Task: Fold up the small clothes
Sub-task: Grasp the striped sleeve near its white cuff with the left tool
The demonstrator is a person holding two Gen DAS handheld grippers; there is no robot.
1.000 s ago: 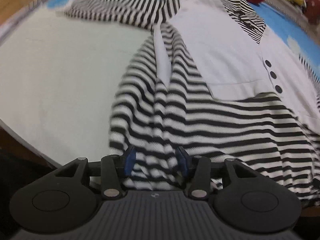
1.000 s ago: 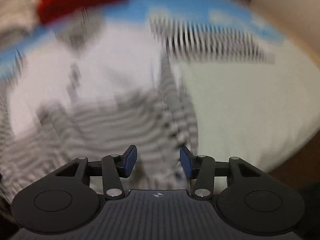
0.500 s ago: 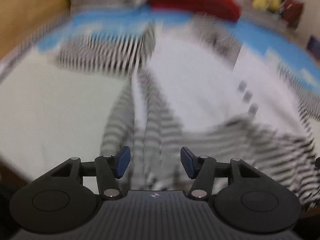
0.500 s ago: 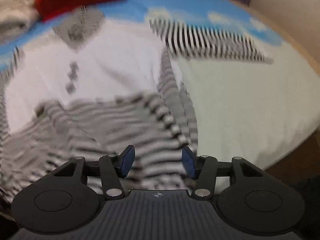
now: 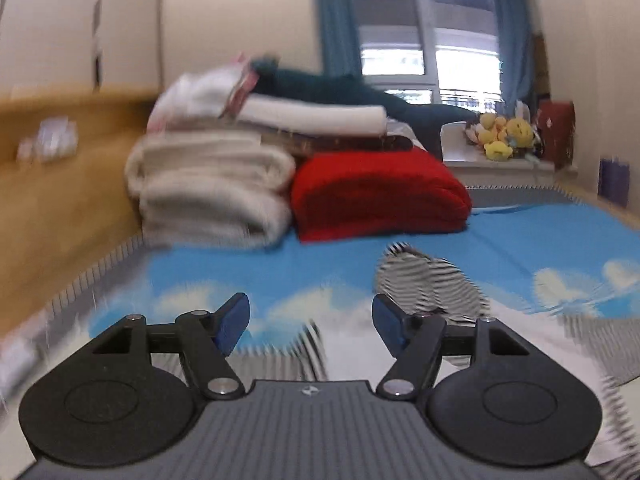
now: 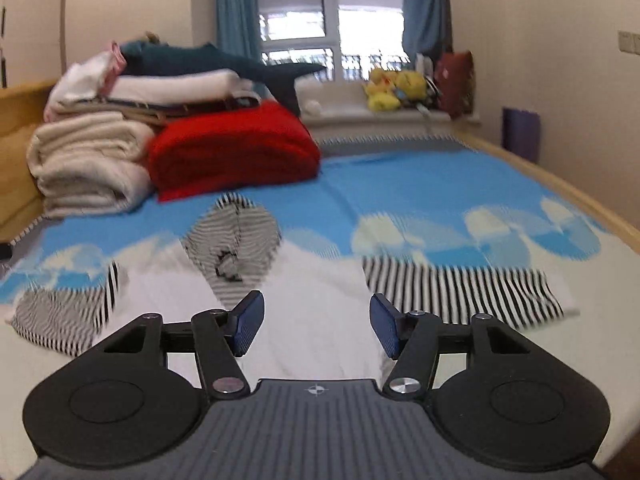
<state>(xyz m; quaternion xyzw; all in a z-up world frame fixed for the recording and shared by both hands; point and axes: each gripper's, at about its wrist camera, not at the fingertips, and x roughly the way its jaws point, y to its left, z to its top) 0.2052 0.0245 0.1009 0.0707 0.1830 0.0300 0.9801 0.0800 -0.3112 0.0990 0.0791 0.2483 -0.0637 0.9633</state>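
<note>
The striped shirt (image 6: 320, 280) lies flat on the bed (image 6: 440, 192), spread over the blue cloud-print cover. Its long axis runs from the near edge of the bed toward the red blanket (image 6: 232, 152), with the striped collar (image 6: 236, 232) at the far end, pointing at that blanket. The collar stops short of the red blanket, with a band of blue cover between them. One striped sleeve (image 6: 460, 288) stretches out sideways to the right of the white chest panel, and the other sleeve (image 6: 68, 312) reaches out to the left.

The right gripper (image 6: 316, 326) is held level and low above the white chest panel, aimed along the shirt toward the red blanket. Its blue pads stand wide apart with nothing between them.

The left gripper (image 5: 310, 320) is also held level and faces the red blanket (image 5: 380, 196), with the collar (image 5: 424, 284) ahead and to the right of its right pad. Its pads are spread wide as well, gripping nothing. That view is blurred, so whether it touches the cloth cannot be told.

Cream folded blankets (image 6: 88, 164) are stacked just left of the red blanket, touching it.
</note>
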